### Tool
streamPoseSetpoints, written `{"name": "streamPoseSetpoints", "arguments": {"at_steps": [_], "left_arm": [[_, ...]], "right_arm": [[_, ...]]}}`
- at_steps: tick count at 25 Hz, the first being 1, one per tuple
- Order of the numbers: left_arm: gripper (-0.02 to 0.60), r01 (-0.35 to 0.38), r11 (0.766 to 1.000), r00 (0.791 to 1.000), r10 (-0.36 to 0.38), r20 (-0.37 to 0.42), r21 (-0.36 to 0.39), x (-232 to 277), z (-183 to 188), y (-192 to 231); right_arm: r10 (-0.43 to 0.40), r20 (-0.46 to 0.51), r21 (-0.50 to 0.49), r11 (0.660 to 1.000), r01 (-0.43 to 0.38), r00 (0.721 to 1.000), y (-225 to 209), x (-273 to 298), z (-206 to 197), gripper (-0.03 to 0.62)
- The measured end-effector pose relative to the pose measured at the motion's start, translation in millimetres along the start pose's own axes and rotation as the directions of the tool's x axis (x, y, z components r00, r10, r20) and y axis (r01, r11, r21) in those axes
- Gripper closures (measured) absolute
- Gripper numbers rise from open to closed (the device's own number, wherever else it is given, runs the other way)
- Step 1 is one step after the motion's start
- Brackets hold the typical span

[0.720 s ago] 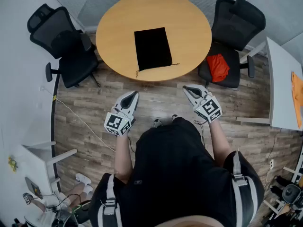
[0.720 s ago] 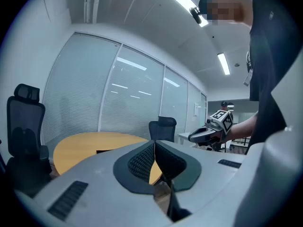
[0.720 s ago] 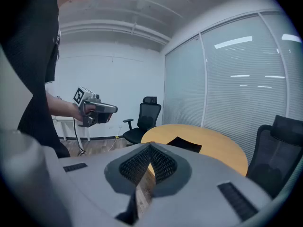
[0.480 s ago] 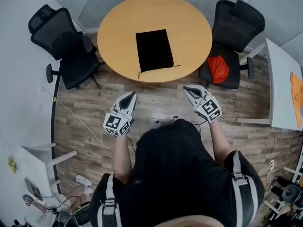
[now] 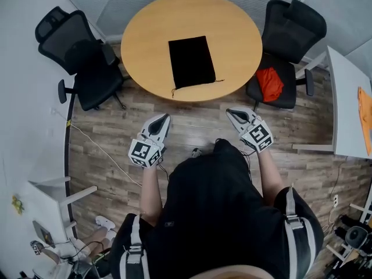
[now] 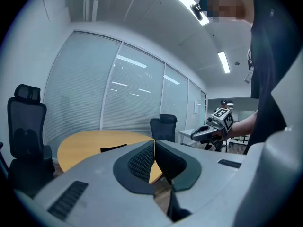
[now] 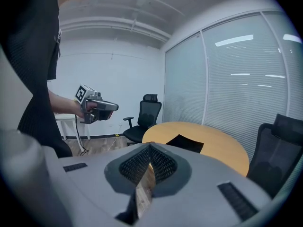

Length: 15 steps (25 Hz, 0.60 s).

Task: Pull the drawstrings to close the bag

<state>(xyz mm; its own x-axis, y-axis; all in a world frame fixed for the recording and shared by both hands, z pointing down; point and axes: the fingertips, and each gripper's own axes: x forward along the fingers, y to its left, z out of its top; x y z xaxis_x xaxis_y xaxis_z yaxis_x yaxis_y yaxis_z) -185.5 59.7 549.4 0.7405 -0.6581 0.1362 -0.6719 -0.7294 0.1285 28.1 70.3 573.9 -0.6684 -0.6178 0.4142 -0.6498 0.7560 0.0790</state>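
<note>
The bag (image 5: 190, 61) looks soft and light; pinch its thin drawstrings (image 5: 174, 90), seemingly at the near edge. Left gripper (image 5: 165, 117) and right gripper (image 5: 230, 110) jaws together, empty

place: office meeting room
signs: round wooden table (image 5: 232, 16), black swivel chairs (image 5: 81, 57), glass partition walls with blinds (image 7: 236, 79)

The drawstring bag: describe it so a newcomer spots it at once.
Find the round wooden table between two black office chairs. The bag lies flat toward its near edge: the only thing there, a black rectangle with thin drawstrings trailing from its near end.
</note>
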Motion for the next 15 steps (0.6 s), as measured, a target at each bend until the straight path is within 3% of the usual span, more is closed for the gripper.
{"name": "streamPoseSetpoints", "arguments": {"at_steps": [7,15], "left_arm": [[0.565,-0.022,1.000,0.999,0.021,-0.027,-0.011,7,-5,5],[0.565,-0.103,0.993,0.994,0.101,-0.044,-0.050,27,-8,15]], "right_arm": [[-0.011,-0.002,0.027,1.000,0.011,1.000,-11,-3,-9,0.539],[0.030,-0.022,0.050,0.998,-0.029,0.999,-43,7,-28,0.539]]}}
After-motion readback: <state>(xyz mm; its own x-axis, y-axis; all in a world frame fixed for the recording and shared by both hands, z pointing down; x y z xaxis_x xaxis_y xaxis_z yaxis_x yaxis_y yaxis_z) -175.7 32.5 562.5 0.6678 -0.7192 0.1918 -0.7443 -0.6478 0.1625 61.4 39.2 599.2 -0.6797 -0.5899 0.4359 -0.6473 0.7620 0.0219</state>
